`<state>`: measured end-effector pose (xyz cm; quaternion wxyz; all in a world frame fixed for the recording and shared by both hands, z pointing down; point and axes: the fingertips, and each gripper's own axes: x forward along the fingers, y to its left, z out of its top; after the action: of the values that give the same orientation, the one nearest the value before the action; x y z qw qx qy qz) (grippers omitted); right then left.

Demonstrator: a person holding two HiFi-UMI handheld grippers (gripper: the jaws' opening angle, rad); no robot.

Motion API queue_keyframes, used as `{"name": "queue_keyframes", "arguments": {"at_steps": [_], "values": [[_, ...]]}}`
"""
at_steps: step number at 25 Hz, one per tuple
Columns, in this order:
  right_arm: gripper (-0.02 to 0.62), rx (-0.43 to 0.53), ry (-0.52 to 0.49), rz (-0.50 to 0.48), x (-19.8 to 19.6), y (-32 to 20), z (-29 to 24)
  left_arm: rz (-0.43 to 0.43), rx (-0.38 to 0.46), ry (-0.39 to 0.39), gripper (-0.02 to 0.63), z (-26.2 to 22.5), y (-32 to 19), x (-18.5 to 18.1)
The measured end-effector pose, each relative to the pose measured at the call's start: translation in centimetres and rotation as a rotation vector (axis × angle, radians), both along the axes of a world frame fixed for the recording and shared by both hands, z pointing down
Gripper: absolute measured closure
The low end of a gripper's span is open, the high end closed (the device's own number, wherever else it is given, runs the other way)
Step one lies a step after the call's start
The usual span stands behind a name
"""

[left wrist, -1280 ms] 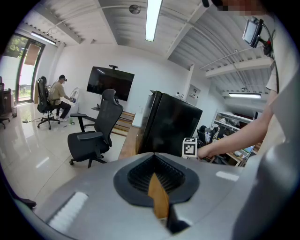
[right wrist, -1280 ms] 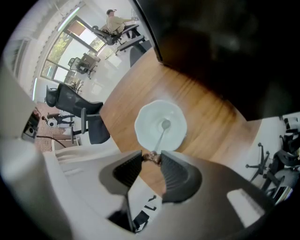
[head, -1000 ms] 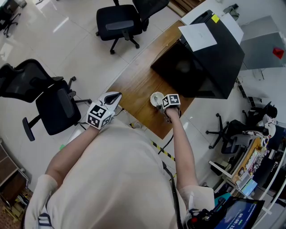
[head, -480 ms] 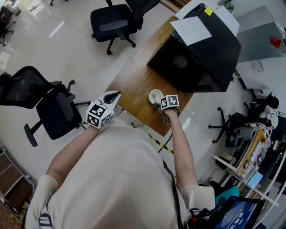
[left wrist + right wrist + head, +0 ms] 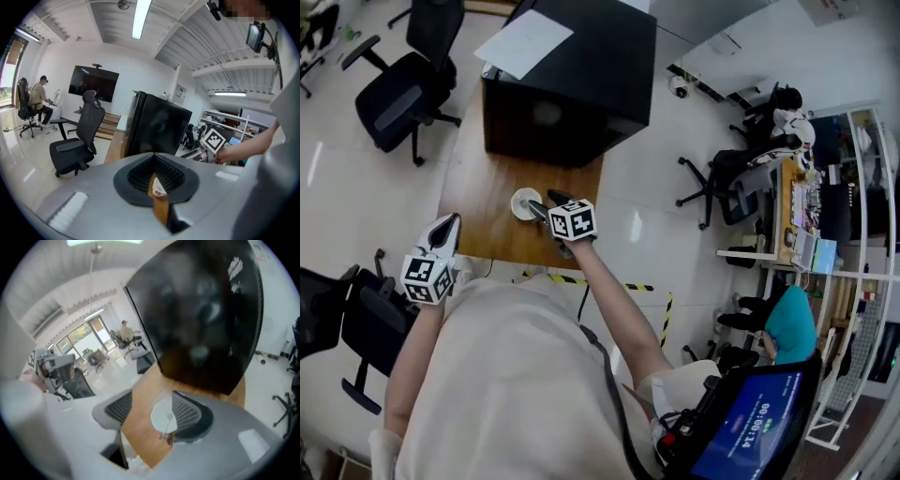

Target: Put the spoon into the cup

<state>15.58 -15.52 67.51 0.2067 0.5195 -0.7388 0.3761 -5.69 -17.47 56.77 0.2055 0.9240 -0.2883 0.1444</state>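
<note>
Wooden table (image 5: 483,220), white cup (image 5: 525,203) (near its front edge), large black box (image 5: 572,84) behind

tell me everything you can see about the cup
The cup is white and round, standing upright and open-topped on the wooden table, between the black box and the near edge. The spoon lies inside, its thin handle reaching the near rim. The right gripper, whose jaws have just been opening, hangs above without touching.
</note>
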Motion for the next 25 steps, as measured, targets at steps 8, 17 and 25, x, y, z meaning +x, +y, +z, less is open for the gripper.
{"name": "queue_keyframes", "arguments": {"at_steps": [8, 17, 25], "values": [[0.359, 0.457, 0.067, 0.104, 1.9, -1.3, -14.0, 0.082, 0.051, 0.072, 0.601, -4.3, -3.2, 4.8], [0.411, 0.749, 0.166, 0.169, 2.7, 1.6, -22.2, 0.16, 0.1, 0.107, 0.601, -7.7, -2.1, 7.5], [0.434, 0.71, 0.23, 0.233, 2.6, 6.3, -20.8, 0.167, 0.072, 0.079, 0.6, -5.9, -1.1, 4.7]]}}
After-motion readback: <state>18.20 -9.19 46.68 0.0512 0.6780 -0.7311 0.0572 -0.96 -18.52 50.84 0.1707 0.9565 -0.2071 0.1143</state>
